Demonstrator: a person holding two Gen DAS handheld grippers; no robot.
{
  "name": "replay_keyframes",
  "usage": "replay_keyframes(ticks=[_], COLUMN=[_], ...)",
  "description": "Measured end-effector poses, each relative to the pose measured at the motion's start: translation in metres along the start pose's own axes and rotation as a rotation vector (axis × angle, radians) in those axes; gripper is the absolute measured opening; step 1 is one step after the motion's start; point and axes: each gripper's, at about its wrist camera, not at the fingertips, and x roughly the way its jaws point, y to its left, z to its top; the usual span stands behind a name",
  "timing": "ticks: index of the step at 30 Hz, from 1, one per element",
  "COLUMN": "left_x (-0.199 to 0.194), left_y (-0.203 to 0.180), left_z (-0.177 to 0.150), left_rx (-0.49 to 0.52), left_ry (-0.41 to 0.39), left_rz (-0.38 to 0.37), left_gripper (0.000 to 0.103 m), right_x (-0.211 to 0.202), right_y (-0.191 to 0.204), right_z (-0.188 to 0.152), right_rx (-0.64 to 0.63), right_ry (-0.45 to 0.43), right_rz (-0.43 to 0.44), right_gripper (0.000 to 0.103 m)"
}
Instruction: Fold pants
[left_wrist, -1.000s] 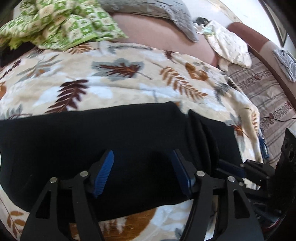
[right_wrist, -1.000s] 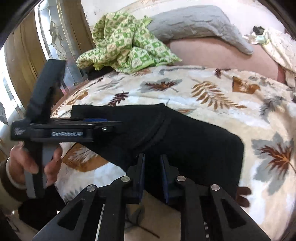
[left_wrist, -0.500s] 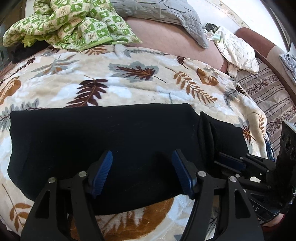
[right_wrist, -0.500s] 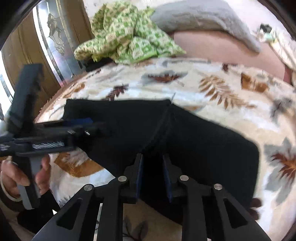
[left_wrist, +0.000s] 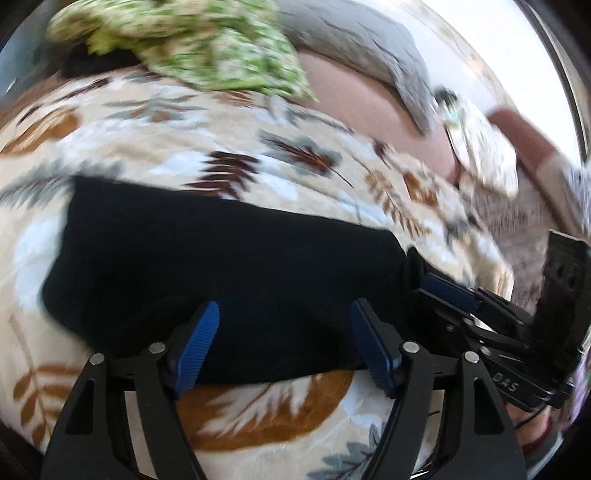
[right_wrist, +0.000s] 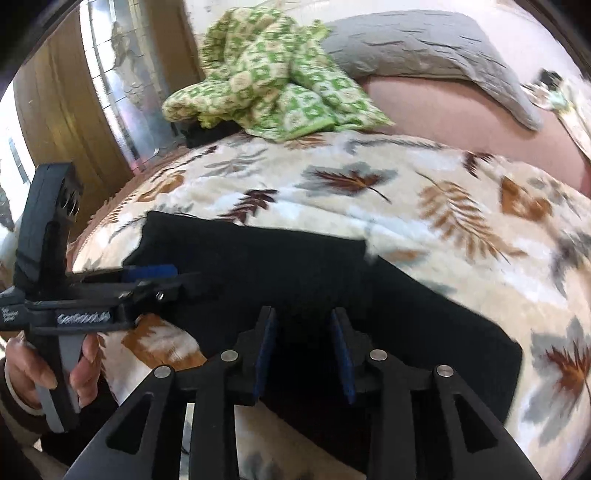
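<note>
Your left gripper (left_wrist: 284, 341) hovers over the near edge of the black pants (left_wrist: 221, 273), blue fingers spread wide and holding nothing. The pants lie folded on the leaf-print blanket (left_wrist: 258, 402). At 3 o'clock, your right gripper (right_wrist: 303, 349), fingers parted, carries white lettering reading "DAS". A green checked cloth (right_wrist: 266, 74) sits at 12 o'clock beside a grey pillow (right_wrist: 424, 44).

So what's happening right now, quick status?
Left gripper open over folded black pants. Right gripper slightly open at their near edge. Pants flat on leaf-print blanket. Nothing blocking.
</note>
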Motion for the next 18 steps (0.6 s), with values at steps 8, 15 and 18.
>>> replay_keyframes(ticks=[8,15,18], left_x=[-0.034,-0.024,-0.015], left_y=[0.065,0.094,0.088], left_z=[-0.021,-0.024,-0.02], left_rx=[-0.304,-0.424,-0.393], left_ry=[-0.106,-0.113,-0.135], left_rz=[0.133,0.133,0.113], left_gripper=[0.08,0.086,0.103], right_x=[0.05,0.122,0.149], right_y=[0.056,0.107,0.124], right_z=[0.062,0.098,0.105], right_rx=[-0.141,-0.28,-0.329], right_ry=[-0.004,0.115,0.183], right_rz=[0.182,0.299,0.318], right_gripper=[0.068,0.073,0.077])
